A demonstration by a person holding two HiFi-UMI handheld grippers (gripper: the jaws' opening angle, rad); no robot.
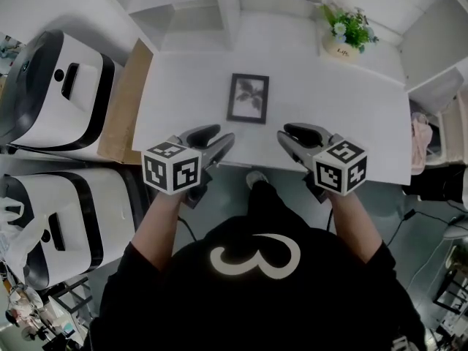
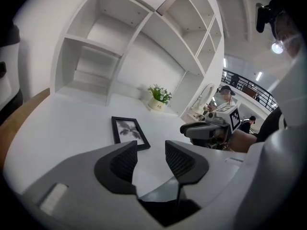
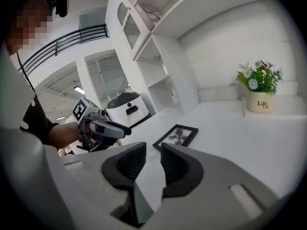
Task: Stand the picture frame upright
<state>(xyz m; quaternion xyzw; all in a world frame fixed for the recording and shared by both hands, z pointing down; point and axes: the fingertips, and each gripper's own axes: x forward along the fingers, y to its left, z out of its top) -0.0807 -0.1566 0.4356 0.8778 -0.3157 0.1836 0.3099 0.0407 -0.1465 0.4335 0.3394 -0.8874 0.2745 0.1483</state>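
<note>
A black picture frame (image 1: 248, 98) with a leaf print lies flat, face up, in the middle of the white table (image 1: 344, 123). It also shows in the left gripper view as the frame (image 2: 128, 131) and in the right gripper view as the frame (image 3: 176, 136). My left gripper (image 1: 218, 137) hovers at the table's near edge, short of the frame and to its left, open (image 2: 151, 152) and empty. My right gripper (image 1: 287, 136) hovers at the near edge to the frame's right, also open (image 3: 153, 157) with nothing between its jaws.
A potted plant (image 1: 342, 39) in a cream pot stands at the table's far right corner. White shelving (image 1: 227, 6) lines the back. Two white and black machines (image 1: 66, 86) stand left of the table, beside a brown board (image 1: 124, 101).
</note>
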